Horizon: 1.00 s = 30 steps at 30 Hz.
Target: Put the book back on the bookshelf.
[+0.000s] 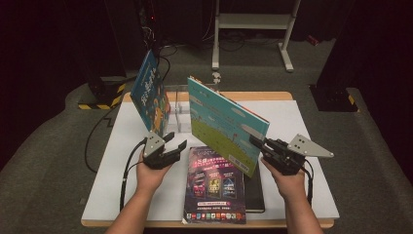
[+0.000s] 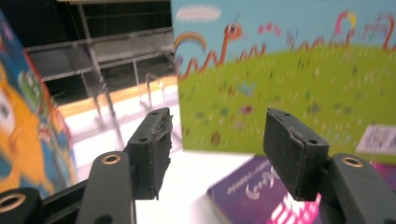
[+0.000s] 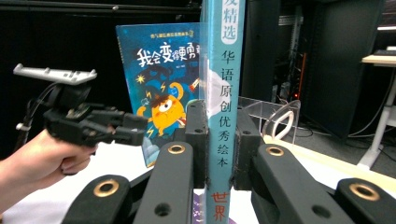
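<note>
The right tongs (image 1: 256, 141) are clamped on the spine of a teal picture book (image 1: 221, 122), their two black pads pressing it from both sides; in the right gripper view the spine (image 3: 219, 93) rises straight up between the jaws. The book is lifted clear of the white worktop (image 1: 302, 146) and tilted, hanging above its middle, over a purple magazine (image 1: 214, 187) that lies flat near the front edge, with a dark notebook (image 1: 254, 190) just beside it on the right.

The left tongs (image 1: 176, 142) are open and grip nothing; they hover just left of the teal book, jaws pointing toward the back. In the left gripper view, bare worktop shows between the two pads (image 2: 289, 149).

A blue book with an orange monster on its cover (image 1: 150, 95) stands upright toward the back left corner, leaning at a clear plastic rack (image 1: 179, 109).

The risk, as I judge it, lies in the hold. A wide, flat book pinched by one thin edge may swing or slip out between the pads. If it swings left, it could knock the standing blue book over. If it drops, it would land on the magazine below.
</note>
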{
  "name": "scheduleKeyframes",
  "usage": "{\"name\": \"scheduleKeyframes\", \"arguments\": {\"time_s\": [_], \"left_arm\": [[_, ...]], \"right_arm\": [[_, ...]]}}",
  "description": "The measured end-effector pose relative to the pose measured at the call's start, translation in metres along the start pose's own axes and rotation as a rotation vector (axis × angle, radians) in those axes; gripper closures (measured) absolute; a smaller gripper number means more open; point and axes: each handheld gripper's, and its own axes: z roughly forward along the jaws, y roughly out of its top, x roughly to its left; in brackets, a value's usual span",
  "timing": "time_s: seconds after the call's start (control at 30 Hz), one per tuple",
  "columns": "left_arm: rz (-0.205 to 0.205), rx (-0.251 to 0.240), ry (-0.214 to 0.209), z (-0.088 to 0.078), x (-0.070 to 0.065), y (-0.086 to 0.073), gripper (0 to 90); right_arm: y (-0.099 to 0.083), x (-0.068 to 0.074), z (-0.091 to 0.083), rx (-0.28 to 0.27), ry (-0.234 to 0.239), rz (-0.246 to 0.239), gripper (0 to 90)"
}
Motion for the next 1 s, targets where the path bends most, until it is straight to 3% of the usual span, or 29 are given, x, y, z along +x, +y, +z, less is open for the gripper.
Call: {"name": "scheduleKeyframes", "arguments": {"time_s": [0.23, 0.43, 0.8, 0.83, 0.9, 1.0], "left_arm": [[0.001, 0.057, 0.045, -0.025, 0.021, -0.014, 39.9], [-0.033, 0.039, 0.069, -0.045, 0.037, -0.021, 39.7], [-0.044, 0.043, 0.09, -0.049, 0.046, -0.026, 39.9], [-0.046, 0.042, 0.088, -0.049, 0.046, -0.026, 39.9], [-0.049, 0.039, 0.087, -0.049, 0.045, -0.026, 40.0], [-0.042, 0.049, 0.086, -0.049, 0.045, -0.027, 40.0]], "right_arm": [[0.001, 0.005, 0.001, -0.004, -0.003, 0.003, 80.5], [0.002, 0.007, -0.003, -0.011, 0.006, 0.024, 80.4], [0.003, 0.012, -0.009, 0.025, -0.026, 0.016, 79.2], [0.003, 0.012, -0.009, 0.026, -0.032, 0.012, 77.8], [0.006, 0.014, -0.01, 0.017, -0.048, 0.011, 66.5], [0.019, 0.018, -0.005, 0.039, -0.08, 0.001, 62.6]]}}
